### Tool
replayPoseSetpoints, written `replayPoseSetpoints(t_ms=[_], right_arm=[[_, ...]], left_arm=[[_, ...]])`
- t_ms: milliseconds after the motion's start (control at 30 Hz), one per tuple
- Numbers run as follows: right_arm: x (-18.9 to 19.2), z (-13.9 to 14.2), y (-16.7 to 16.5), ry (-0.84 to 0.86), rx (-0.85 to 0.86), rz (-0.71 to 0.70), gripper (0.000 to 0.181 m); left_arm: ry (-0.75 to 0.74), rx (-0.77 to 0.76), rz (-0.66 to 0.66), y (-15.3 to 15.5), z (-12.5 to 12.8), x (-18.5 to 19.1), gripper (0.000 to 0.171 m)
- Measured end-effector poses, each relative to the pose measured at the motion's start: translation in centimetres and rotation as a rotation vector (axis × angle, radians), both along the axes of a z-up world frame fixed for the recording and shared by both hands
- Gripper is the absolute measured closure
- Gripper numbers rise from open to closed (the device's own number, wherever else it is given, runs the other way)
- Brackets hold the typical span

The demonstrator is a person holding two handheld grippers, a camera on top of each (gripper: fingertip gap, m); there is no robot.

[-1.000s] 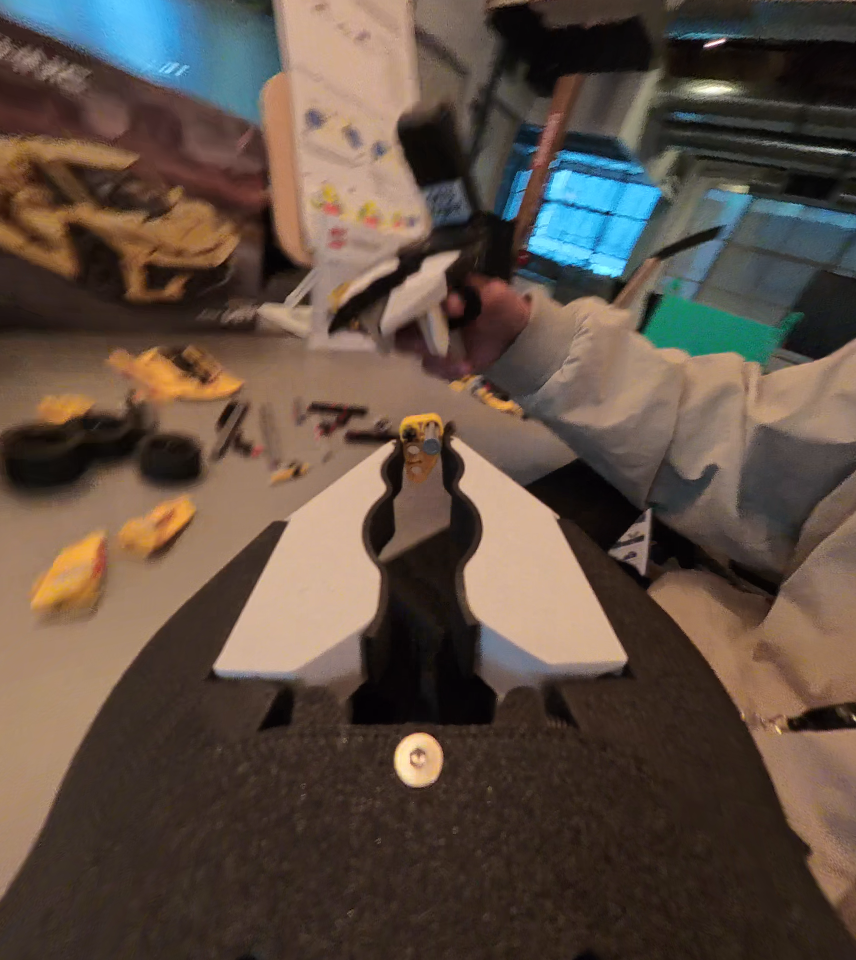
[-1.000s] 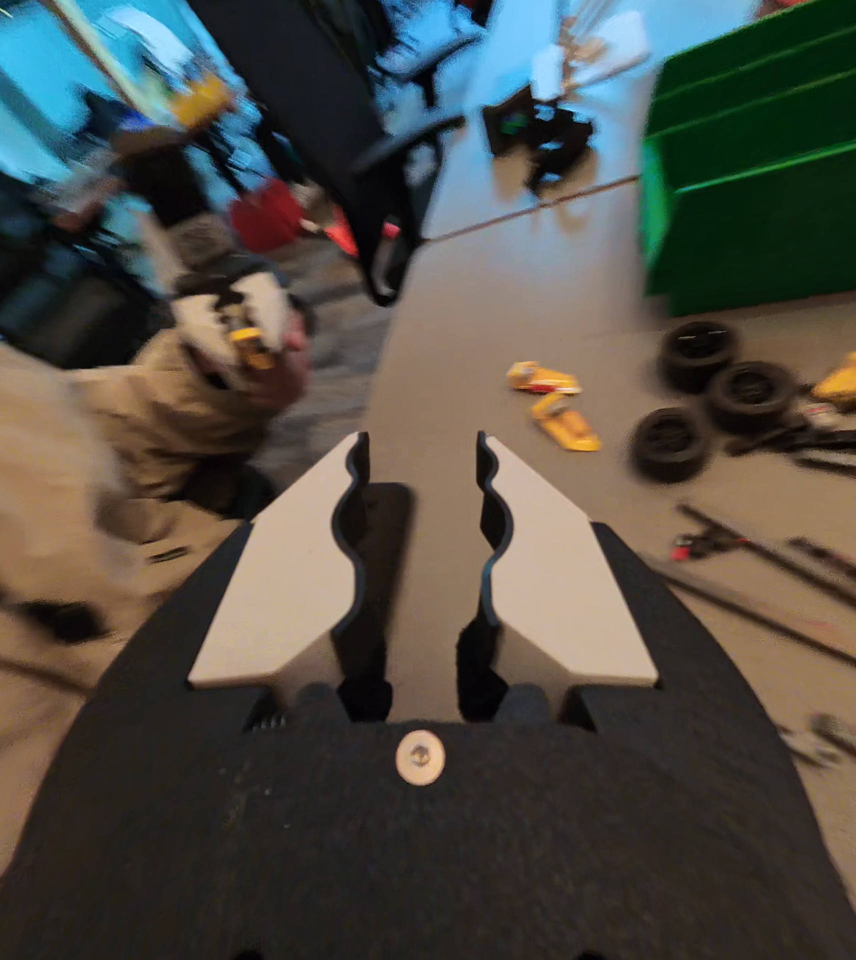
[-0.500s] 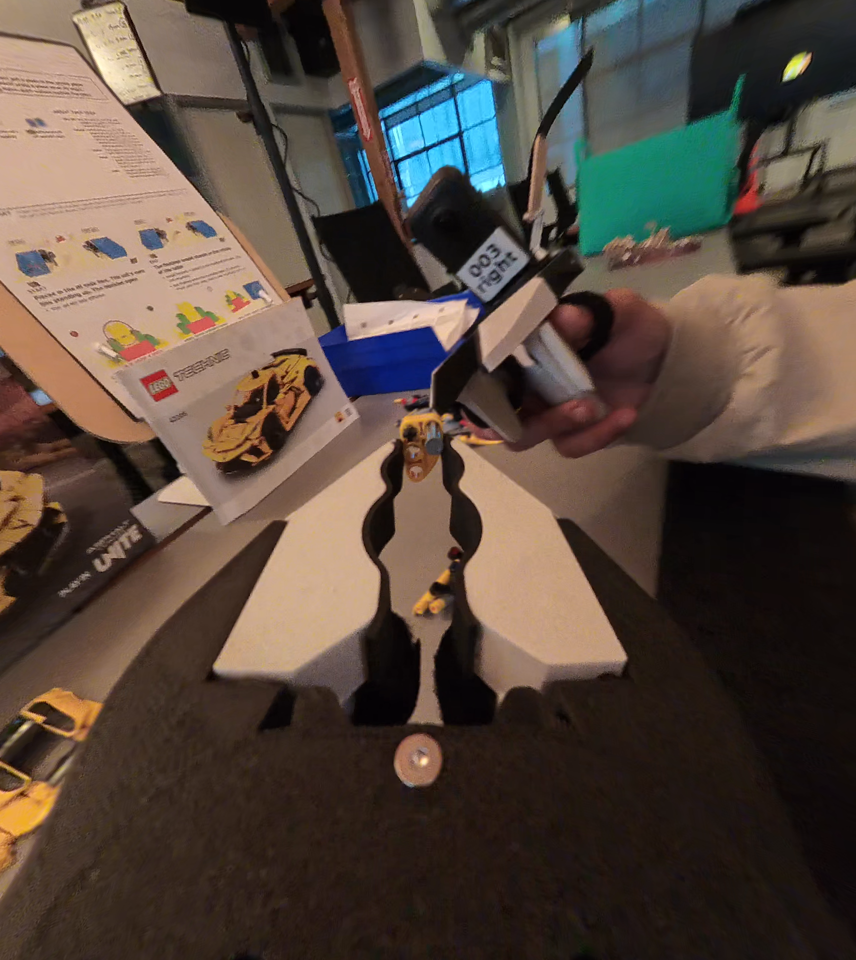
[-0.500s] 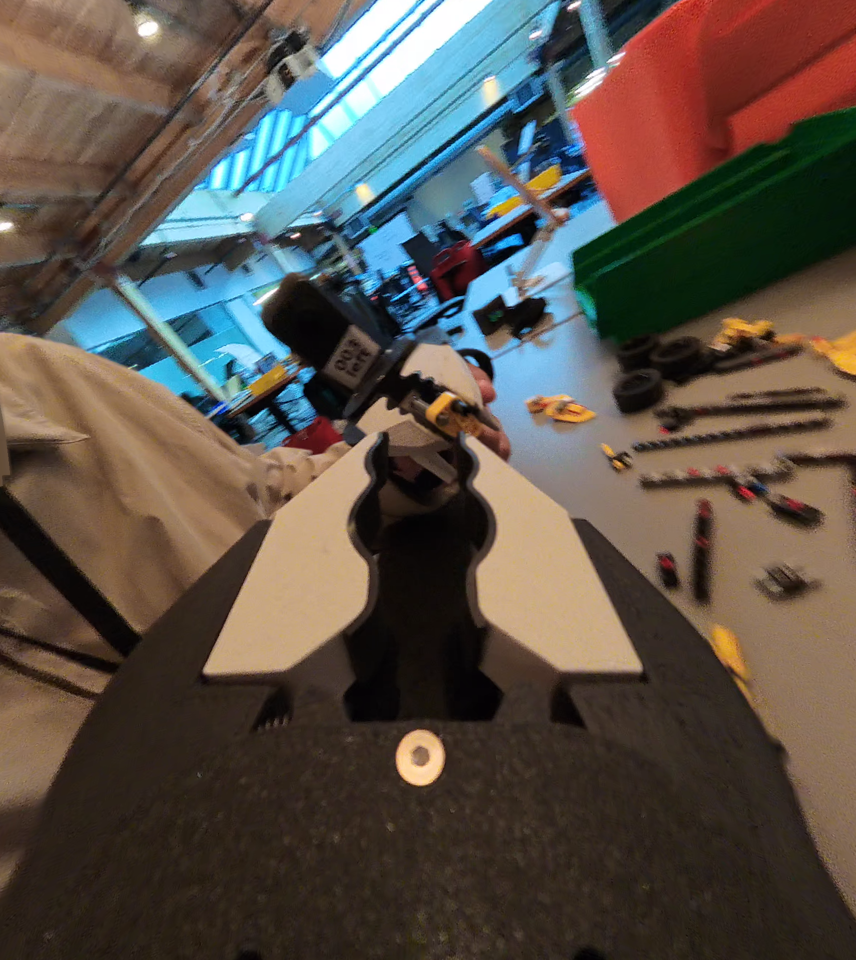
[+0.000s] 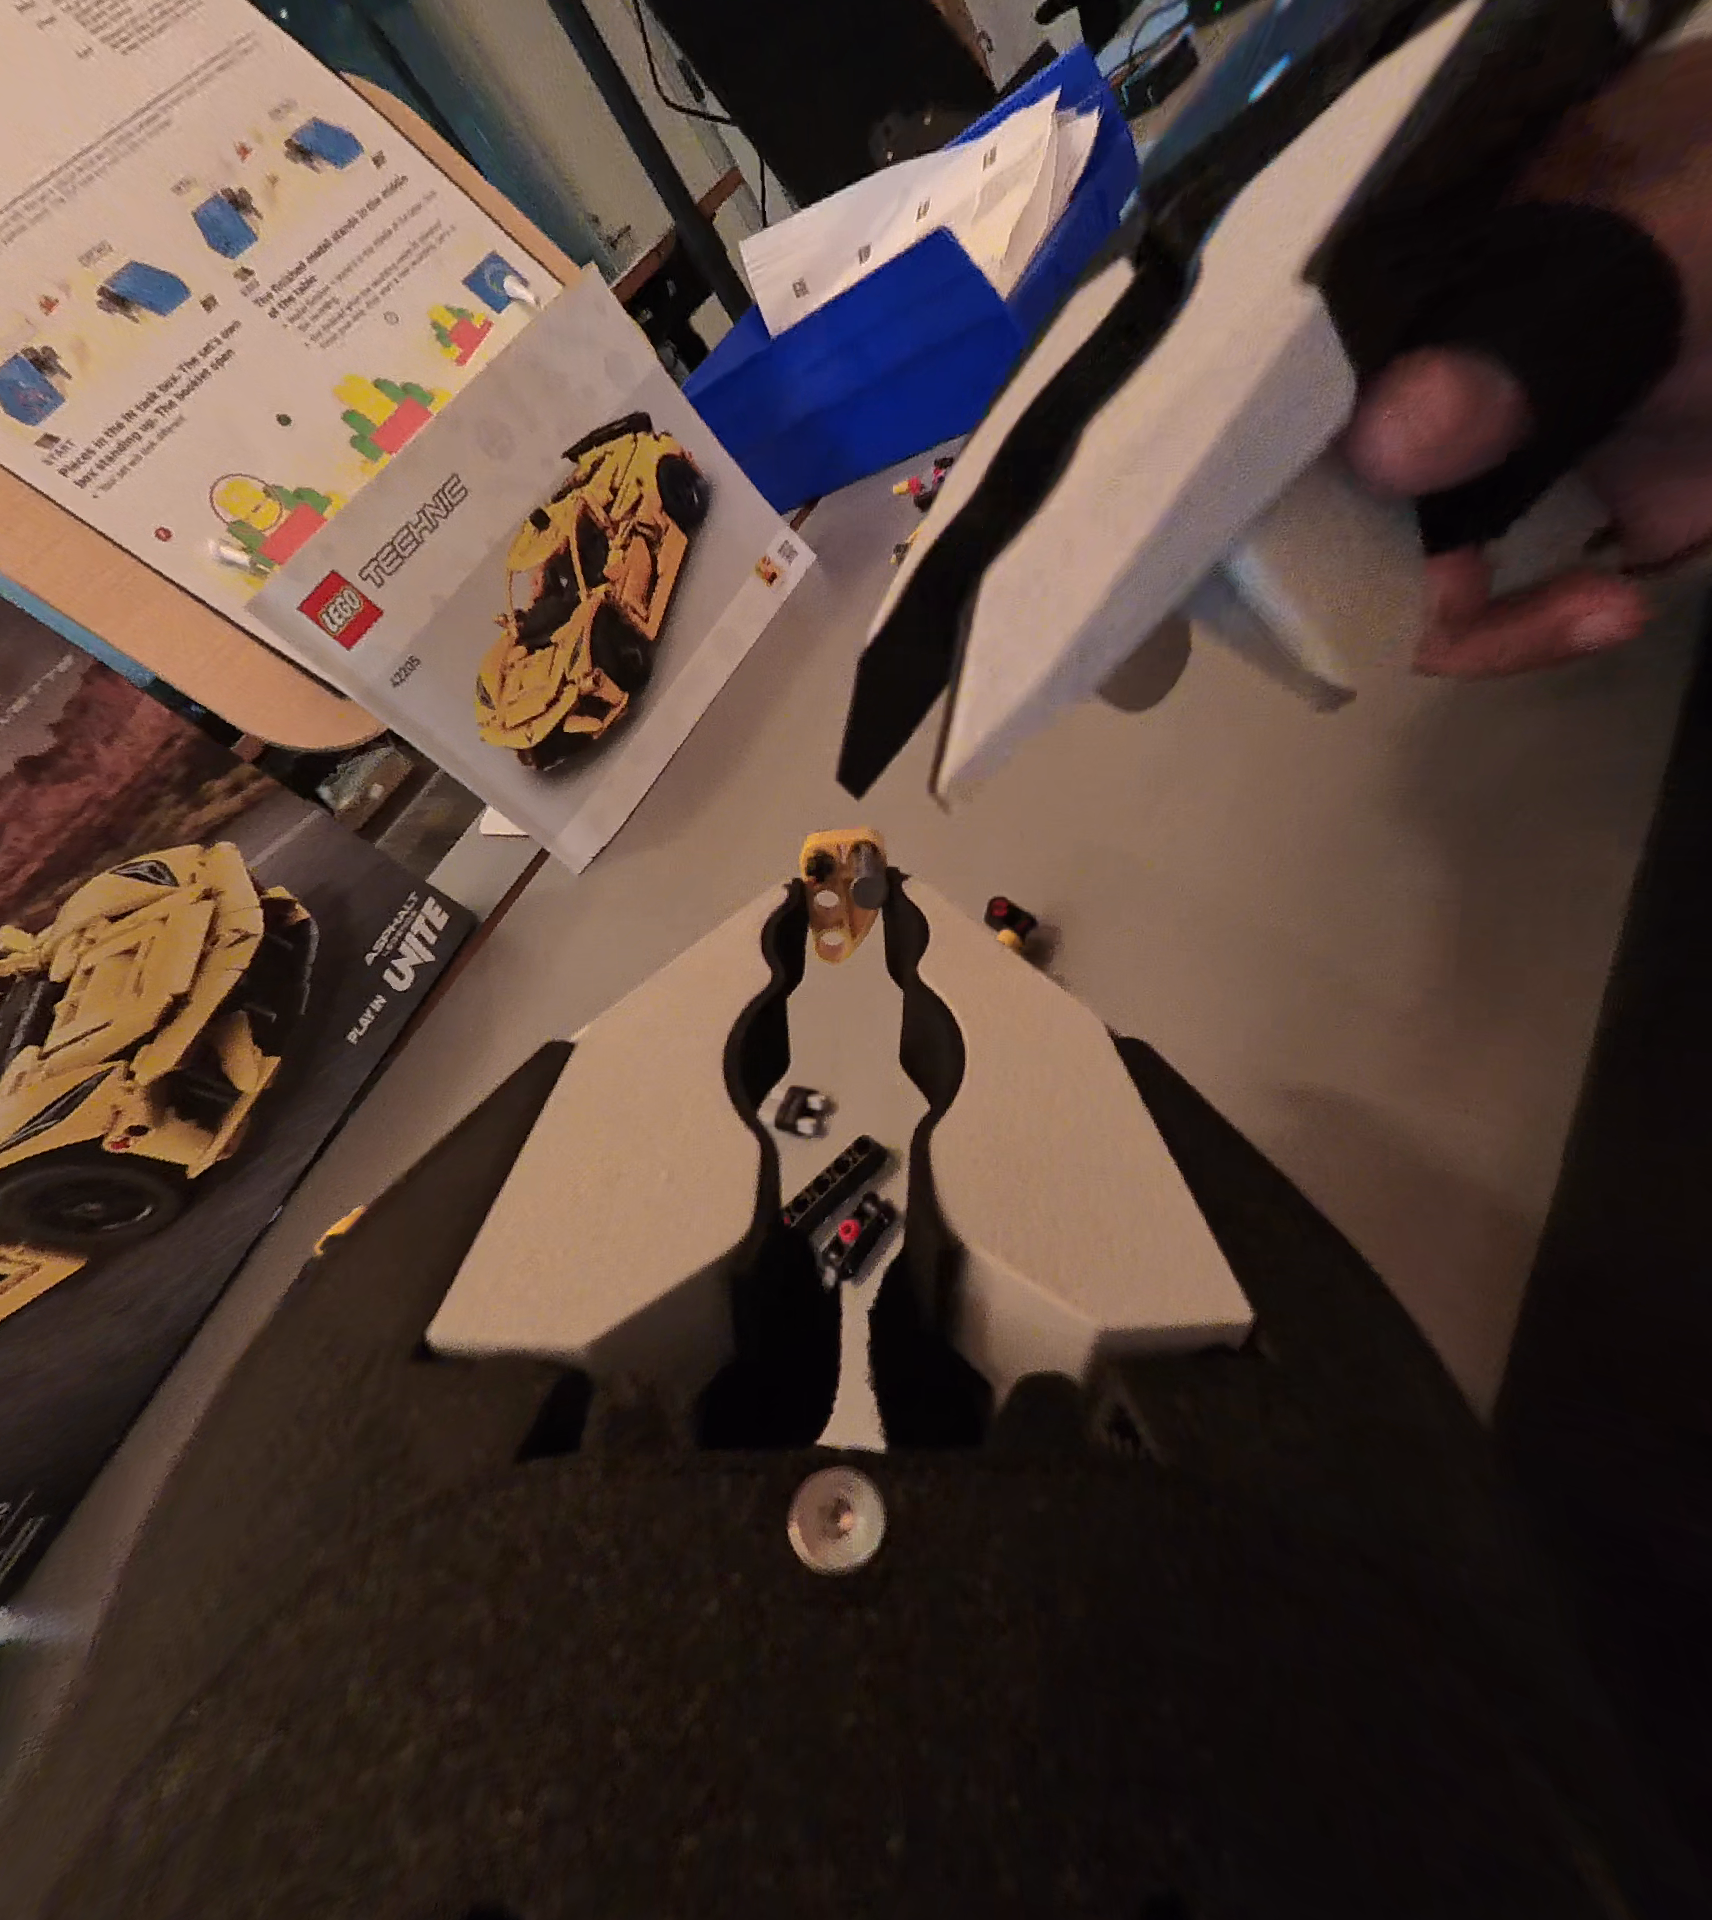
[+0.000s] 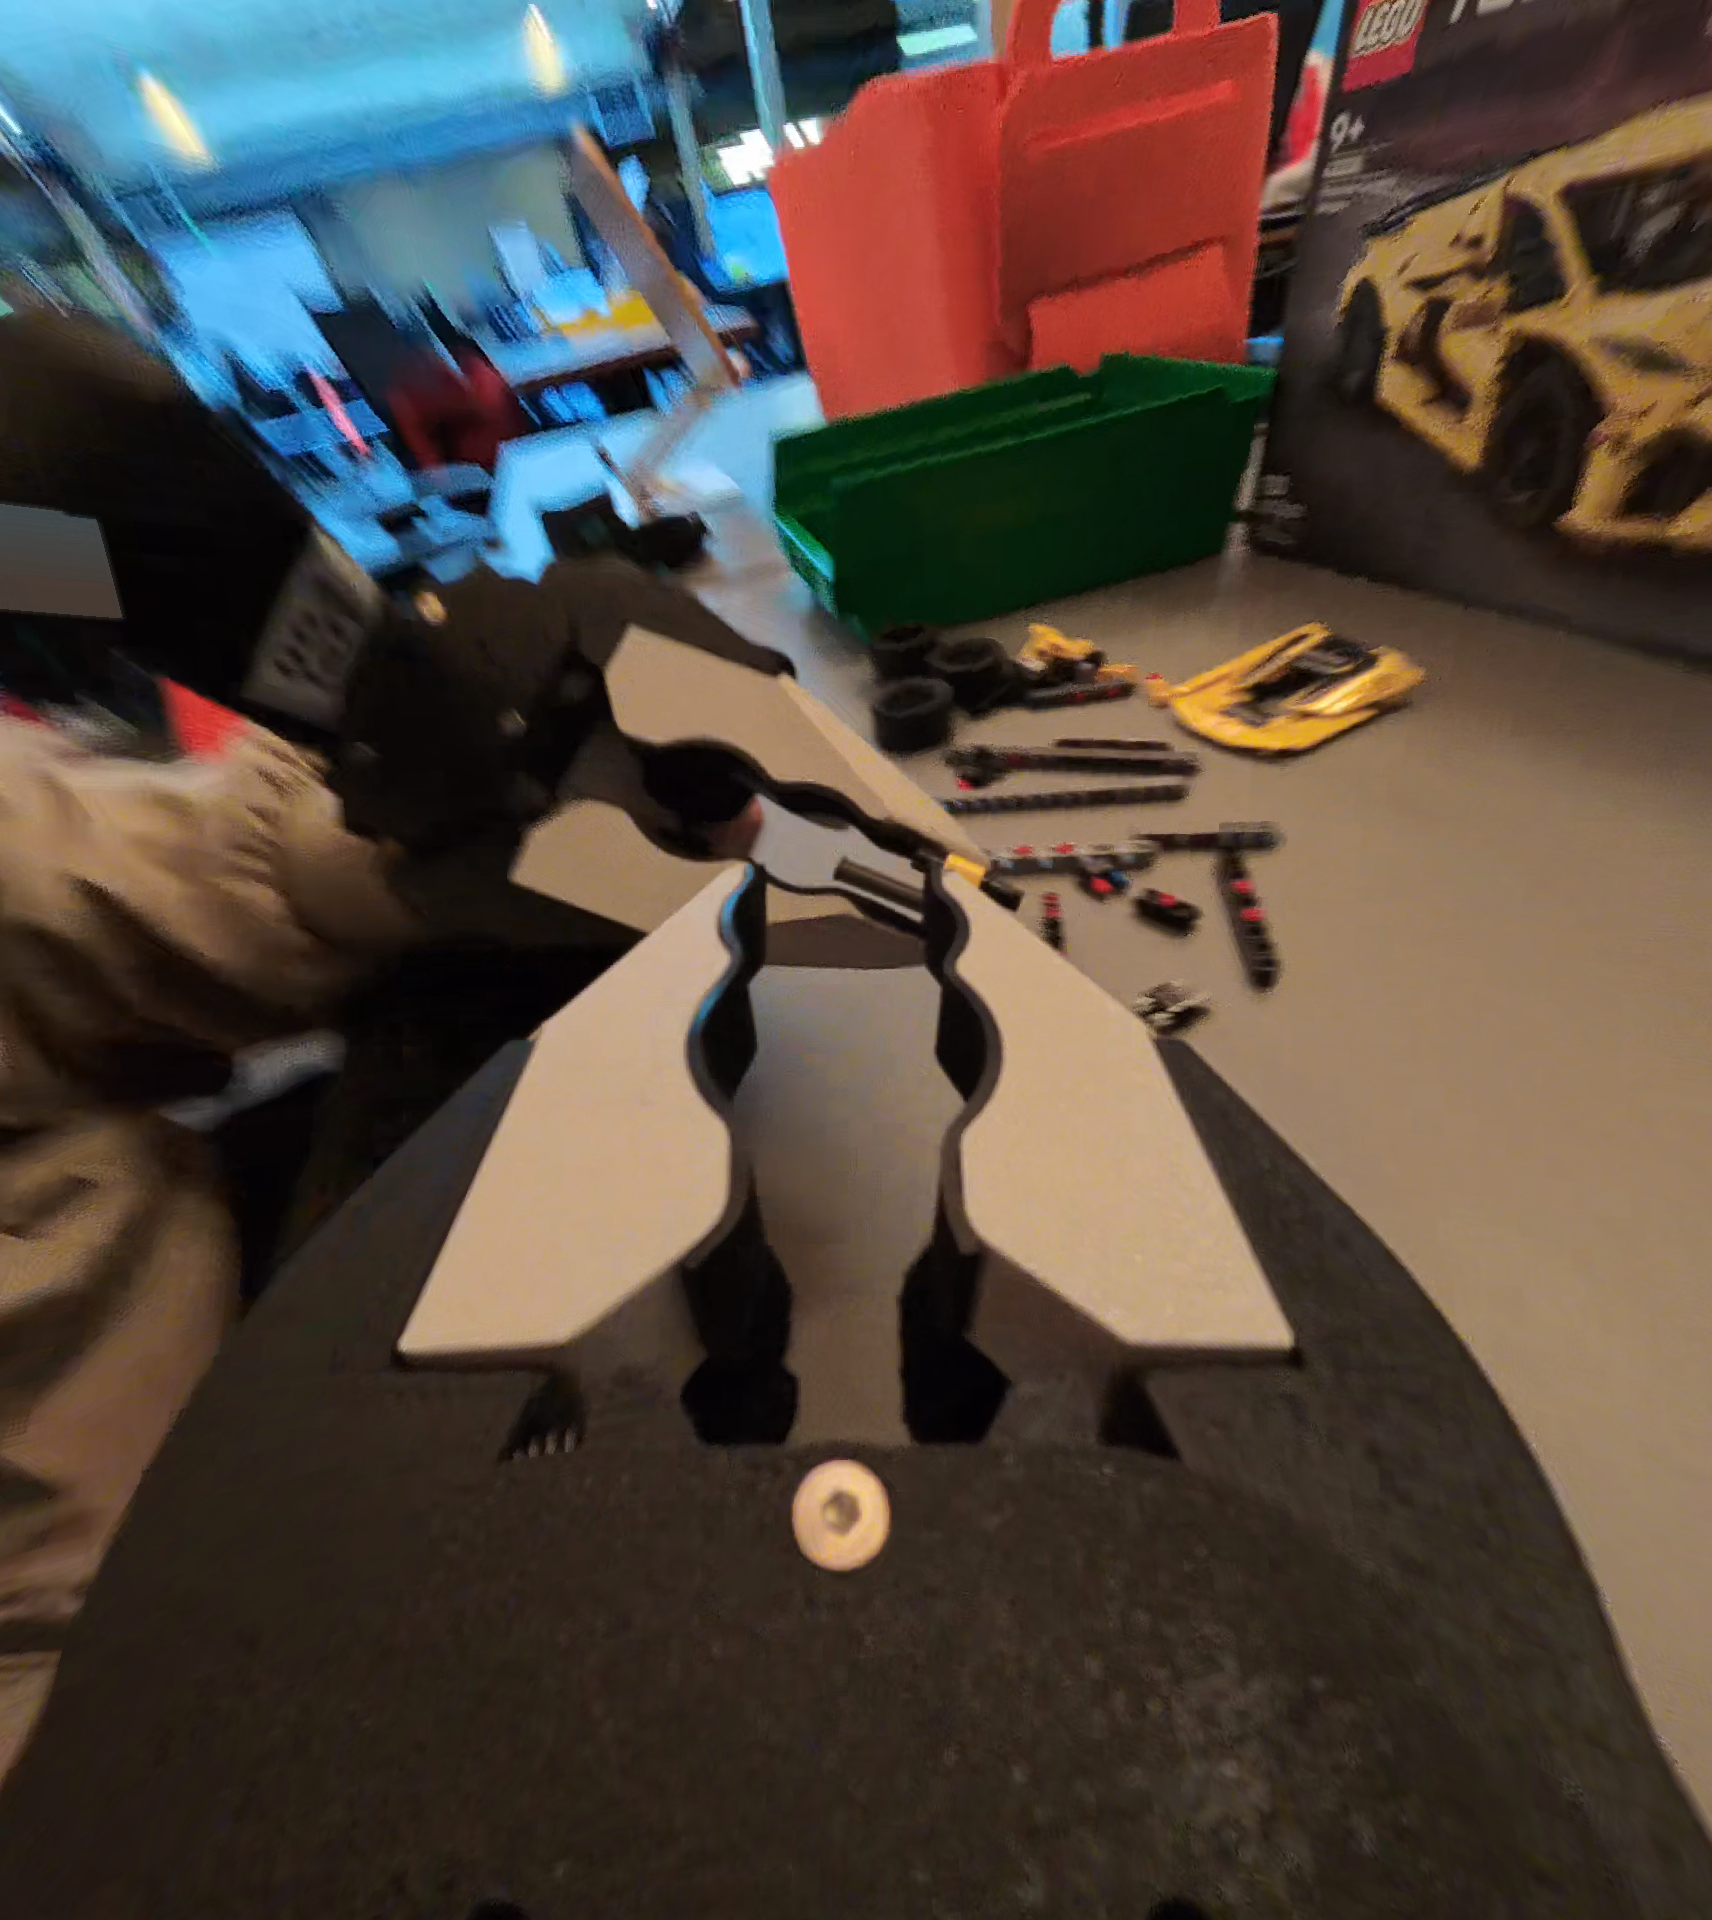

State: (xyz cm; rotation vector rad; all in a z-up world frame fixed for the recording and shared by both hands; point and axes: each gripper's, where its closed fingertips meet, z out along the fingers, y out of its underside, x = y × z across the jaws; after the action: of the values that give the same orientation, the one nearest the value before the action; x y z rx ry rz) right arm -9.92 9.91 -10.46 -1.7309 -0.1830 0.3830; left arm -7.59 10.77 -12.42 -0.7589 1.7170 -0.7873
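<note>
The left gripper [image 5: 841, 899] is held with its fingertips nearly closed, a small part being pinched between them. The right gripper [image 6: 844, 904] is held with its jaws parted and nothing is clamped. The right gripper is gripped by a hand [image 5: 1600, 416]; its tips are pointed toward the left gripper's tips.

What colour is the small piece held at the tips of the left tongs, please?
Yellow piece, with a grey pin in it; the left wrist view shows it best.

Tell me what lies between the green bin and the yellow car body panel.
In the right wrist view, black tyres and a small yellow piece lie on the table between the green bin and the yellow panel.
</note>
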Motion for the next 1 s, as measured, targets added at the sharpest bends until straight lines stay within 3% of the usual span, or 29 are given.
replayPoseSetpoints(t_ms=[100, 233, 467, 600, 900, 1000], right_arm=[[-0.1, -0.8, 0.4, -0.232, 0.004, -0.077, 0.155], [0.0, -1.5, 0.6, -0.361, 0.000, -0.132, 0.163], [-0.3, -1.7, 0.6, -0.327, -0.010, -0.108, 0.170], [-0.5, -2.4, 0.9, -0.339, -0.037, -0.094, 0.167], [-0.3, -2.5, 0.9, -0.413, -0.034, -0.125, 0.181], [-1.1, -2.7, 0.8, -0.416, -0.032, -0.079, 0.181]], left_arm=[[0.021, 0.011, -0.008, -0.4, -0.5, -0.1, 0.157], [0.038, 0.061, 0.021, -0.1, -1.1, 0.0, 0.157], [-0.015, 0.310, 0.102, 0.4, -1.4, 0.2, 0.158], [-0.014, 0.346, 0.104, 0.1, -1.5, 0.1, 0.157], [0.020, 0.329, 0.100, 0.2, -2.2, 0.3, 0.157], [0.030, 0.362, 0.123, 0.6, -2.5, 0.4, 0.158]])
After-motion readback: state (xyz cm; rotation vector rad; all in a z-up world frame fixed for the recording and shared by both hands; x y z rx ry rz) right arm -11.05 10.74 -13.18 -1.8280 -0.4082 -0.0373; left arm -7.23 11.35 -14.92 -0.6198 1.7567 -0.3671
